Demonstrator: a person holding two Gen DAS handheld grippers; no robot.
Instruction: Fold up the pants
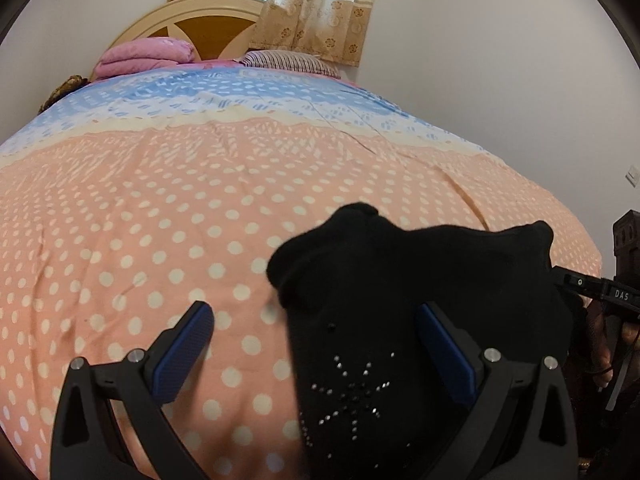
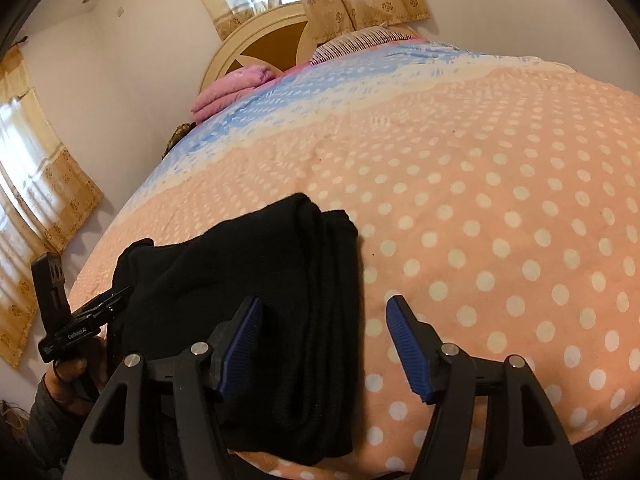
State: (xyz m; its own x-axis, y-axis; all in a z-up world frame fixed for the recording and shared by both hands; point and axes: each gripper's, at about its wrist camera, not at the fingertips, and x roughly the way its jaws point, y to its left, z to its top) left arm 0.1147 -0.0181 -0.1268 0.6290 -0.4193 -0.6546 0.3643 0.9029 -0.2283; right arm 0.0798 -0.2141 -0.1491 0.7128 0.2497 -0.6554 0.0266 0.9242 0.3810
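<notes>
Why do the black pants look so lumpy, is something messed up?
Nothing looks torn or spilled. The black knit pants sit bunched in uneven layers near the edge of the pink polka-dot bedspread, corners poking up. Both the left gripper and right gripper are open.

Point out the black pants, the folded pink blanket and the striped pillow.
black pants [image 2: 256, 280], right wrist view, on the folded stack's middle.
folded pink blanket [image 1: 146, 56], left wrist view, on its top fold.
striped pillow [image 1: 288, 62], left wrist view, on its middle.
</notes>
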